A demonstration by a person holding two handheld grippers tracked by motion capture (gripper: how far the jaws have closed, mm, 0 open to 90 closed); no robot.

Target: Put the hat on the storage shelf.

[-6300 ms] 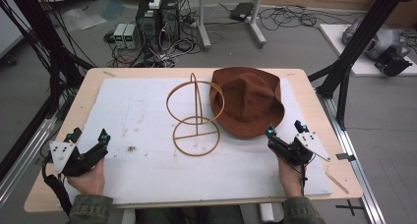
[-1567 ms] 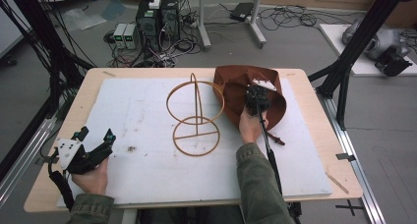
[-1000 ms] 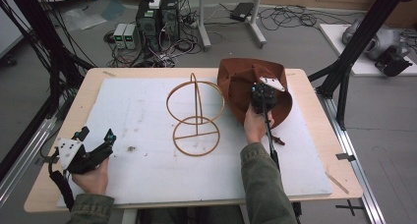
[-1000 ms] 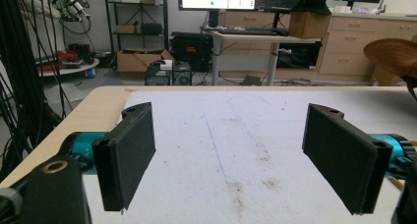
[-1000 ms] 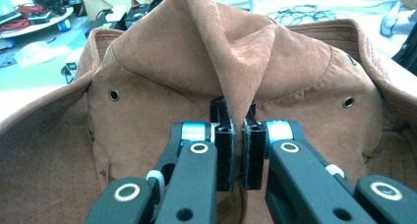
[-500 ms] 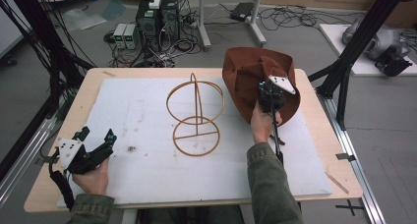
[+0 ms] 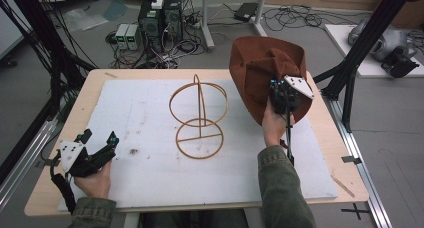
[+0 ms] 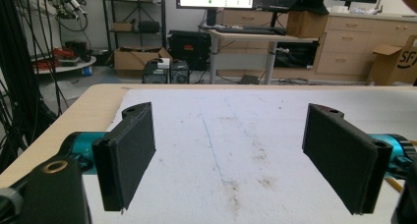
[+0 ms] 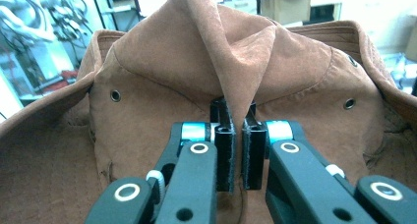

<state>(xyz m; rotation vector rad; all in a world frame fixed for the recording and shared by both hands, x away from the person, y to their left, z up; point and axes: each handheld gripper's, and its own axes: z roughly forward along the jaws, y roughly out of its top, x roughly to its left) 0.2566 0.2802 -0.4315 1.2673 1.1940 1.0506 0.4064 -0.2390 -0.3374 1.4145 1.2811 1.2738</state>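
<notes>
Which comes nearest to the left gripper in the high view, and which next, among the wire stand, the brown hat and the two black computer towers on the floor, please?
From the left gripper, at the table's near left:
1. Wire stand, mid-table, to its right.
2. Brown hat, held up over the table's far right by the right gripper.
3. Computer towers, on the floor beyond the far edge.

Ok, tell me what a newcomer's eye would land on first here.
The brown hat, lifted at the table's far right, its crown pinched in the right gripper. Next, the wire stand upright mid-table on the white mat, and the left gripper open at the near left.
</notes>
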